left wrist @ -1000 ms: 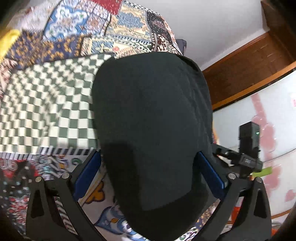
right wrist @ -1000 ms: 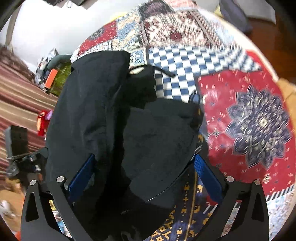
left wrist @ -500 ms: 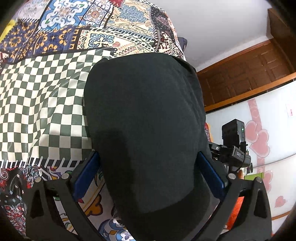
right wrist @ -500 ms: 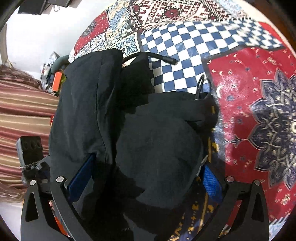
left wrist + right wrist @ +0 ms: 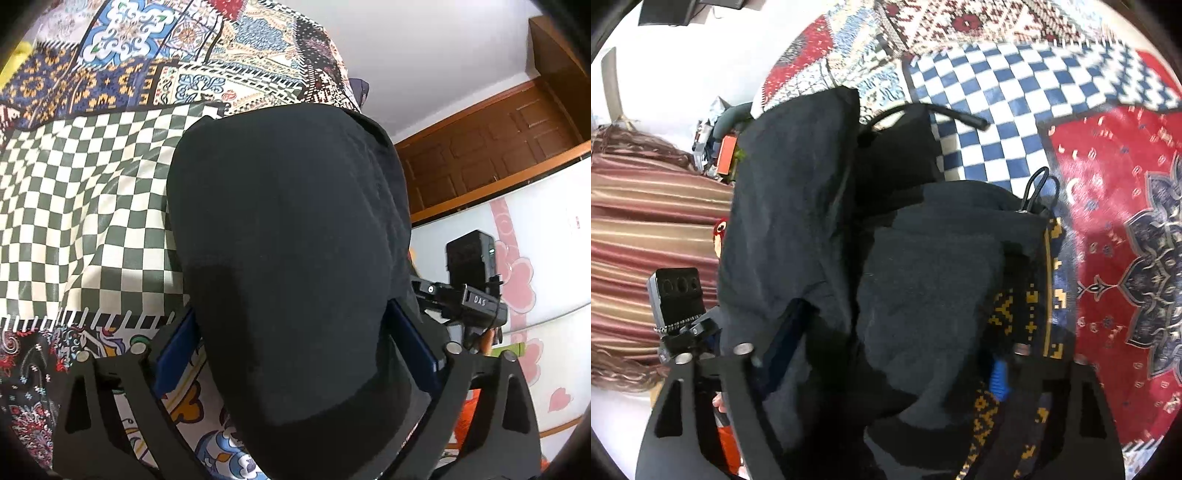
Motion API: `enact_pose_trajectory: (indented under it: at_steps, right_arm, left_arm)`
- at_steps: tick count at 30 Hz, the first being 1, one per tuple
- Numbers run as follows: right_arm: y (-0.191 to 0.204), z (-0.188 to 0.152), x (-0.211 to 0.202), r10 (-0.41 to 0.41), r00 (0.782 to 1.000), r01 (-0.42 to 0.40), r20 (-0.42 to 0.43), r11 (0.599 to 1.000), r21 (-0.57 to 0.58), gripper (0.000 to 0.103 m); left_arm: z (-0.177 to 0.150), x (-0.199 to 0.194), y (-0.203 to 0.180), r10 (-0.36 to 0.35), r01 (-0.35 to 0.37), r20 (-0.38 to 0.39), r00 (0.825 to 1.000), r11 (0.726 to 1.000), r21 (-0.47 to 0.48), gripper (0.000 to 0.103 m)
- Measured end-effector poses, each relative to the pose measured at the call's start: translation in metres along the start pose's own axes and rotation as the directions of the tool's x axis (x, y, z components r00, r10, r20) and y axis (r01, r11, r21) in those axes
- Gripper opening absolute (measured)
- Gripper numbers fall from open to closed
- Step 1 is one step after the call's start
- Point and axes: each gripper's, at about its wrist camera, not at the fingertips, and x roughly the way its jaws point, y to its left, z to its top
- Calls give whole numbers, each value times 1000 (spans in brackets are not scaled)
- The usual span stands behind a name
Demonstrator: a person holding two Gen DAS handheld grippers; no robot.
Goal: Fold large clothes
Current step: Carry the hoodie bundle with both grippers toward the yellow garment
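Clothing, a black garment [image 5: 288, 258], lies bunched on the patterned bed cover [image 5: 74, 192]. Left gripper [image 5: 295, 354] and right gripper [image 5: 890, 354] both have 2 fingers closing around its cloth. A thick, uneven bite could slip and spoil the fold. No containers are visible.

The left tool [image 5: 295, 354] tilts downward over the black garment [image 5: 288, 240], jaws wide and closing, cloth bunched between its blue pads [image 5: 177, 350]. The right tool [image 5: 894, 354] tilts down likewise on the same garment, jaws narrower and closing around a thick fold.
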Motion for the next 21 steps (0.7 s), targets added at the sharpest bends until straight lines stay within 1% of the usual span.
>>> enact_pose_trajectory:
  at_steps: [2,5,8,10,16,21]
  right_arm:
    - [7,-1,-9,-4,1000,4,18,1000,-20,57]
    - [20,0,-21,4,999,-2,46,999,-41,48]
    - [39,-2,-31,-17,997,23,70,997,-79,46]
    - [53,-3,-33,-17,996,25,84,995,-93,45]
    - [97,6,-32,22,993,-6,118,991,-132,45]
    - [136,14,-21,46,991,-23,124,984,-177,45]
  left_arm:
    - [-1,-7,-4,1,-1,12,1000,1000,10,94]
    - [-2,-21,-10,-7,6,33,999,1000,25,91]
    - [-1,-42,-19,-8,5,65,998,999,47,89]
    - [0,-60,-26,-6,-1,93,996,998,67,89]
    - [0,-120,-33,-11,-8,186,983,995,103,87]
    - [8,-164,-22,-3,-21,248,969,995,95,87]
